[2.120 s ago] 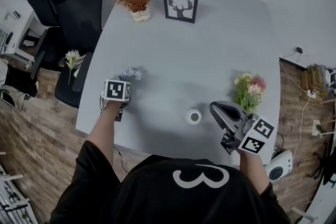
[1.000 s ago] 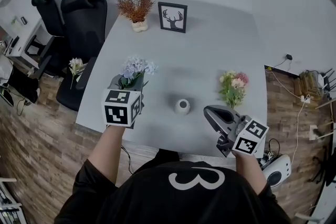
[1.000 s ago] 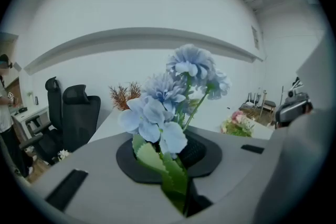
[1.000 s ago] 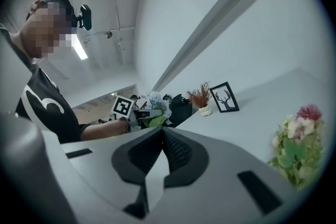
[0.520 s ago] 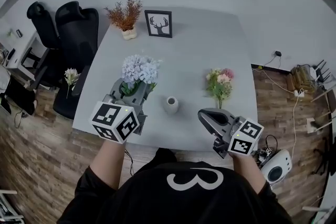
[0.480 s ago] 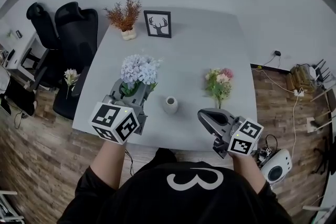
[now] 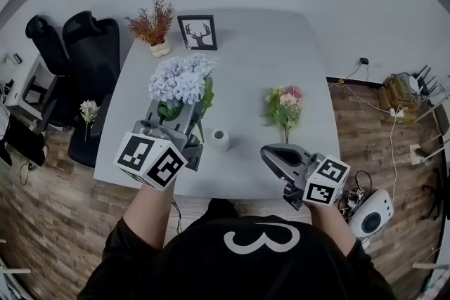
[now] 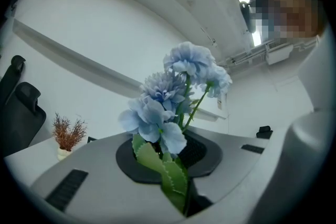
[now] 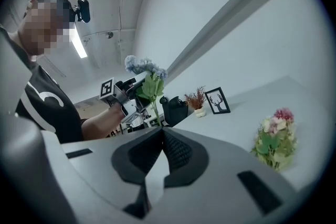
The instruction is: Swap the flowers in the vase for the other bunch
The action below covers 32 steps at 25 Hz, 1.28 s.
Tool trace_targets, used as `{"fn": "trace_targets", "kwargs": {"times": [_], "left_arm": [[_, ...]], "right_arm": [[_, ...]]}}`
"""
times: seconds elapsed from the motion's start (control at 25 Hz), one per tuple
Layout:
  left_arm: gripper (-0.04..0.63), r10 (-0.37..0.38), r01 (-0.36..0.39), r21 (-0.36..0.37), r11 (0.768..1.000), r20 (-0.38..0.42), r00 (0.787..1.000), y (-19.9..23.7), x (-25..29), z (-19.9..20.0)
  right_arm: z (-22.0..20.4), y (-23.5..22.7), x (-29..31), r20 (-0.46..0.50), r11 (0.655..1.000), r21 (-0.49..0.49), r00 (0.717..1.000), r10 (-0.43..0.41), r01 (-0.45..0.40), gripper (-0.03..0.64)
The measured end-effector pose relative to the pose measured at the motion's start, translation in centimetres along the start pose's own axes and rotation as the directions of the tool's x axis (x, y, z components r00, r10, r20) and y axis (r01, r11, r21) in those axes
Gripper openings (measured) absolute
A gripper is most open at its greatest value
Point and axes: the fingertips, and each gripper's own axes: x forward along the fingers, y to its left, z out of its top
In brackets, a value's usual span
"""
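My left gripper (image 7: 179,124) is shut on the stems of a pale blue bunch of flowers (image 7: 181,79), held up in the air left of the small white vase (image 7: 219,140). In the left gripper view the blue blooms (image 8: 170,94) rise from between the jaws, whose pads pinch the green stem and leaves (image 8: 173,178). A pink, cream and green bunch (image 7: 284,105) lies on the table to the vase's right. My right gripper (image 7: 271,154) hovers shut and empty near the front edge, just short of the pink bunch (image 9: 275,136).
At the back of the grey table (image 7: 260,60) stand a framed deer picture (image 7: 197,32) and a dried red plant in a white pot (image 7: 152,21). Black office chairs (image 7: 88,46) stand left of the table, one carrying a white flower (image 7: 88,109).
The left gripper has lifted the blue bunch off the table and tipped it more upright, closer to the vase. The right gripper has shifted only a little.
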Motion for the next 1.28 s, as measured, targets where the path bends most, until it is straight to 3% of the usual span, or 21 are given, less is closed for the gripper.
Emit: {"fn": "trace_targets", "kwargs": {"times": [0.28,0.6,0.88,1.28], "left_arm": [[0.072,-0.066,0.066,0.008,0.998,0.035,0.997,-1.5,2.4,0.3],[0.074,-0.098,0.099,-0.054,0.994,0.033,0.995,-0.4,2.9,-4.0],[0.08,-0.029,0.026,-0.104,0.994,-0.027,0.999,1.1,2.0,-9.4],[0.089,0.024,-0.033,-0.104,0.994,-0.086,0.996,2.6,1.4,-13.7]], "right_arm": [[0.4,-1.2,-0.6,0.01,0.999,0.013,0.999,-0.032,0.032,0.008],[-0.8,-2.5,-1.2,-0.003,0.997,0.055,0.998,-0.062,0.062,0.008],[-2.3,-3.7,-1.2,-0.027,0.991,0.095,0.996,-0.089,0.091,0.008],[-2.9,-4.7,-0.8,-0.041,0.985,0.138,0.995,-0.094,0.098,0.008]]}}
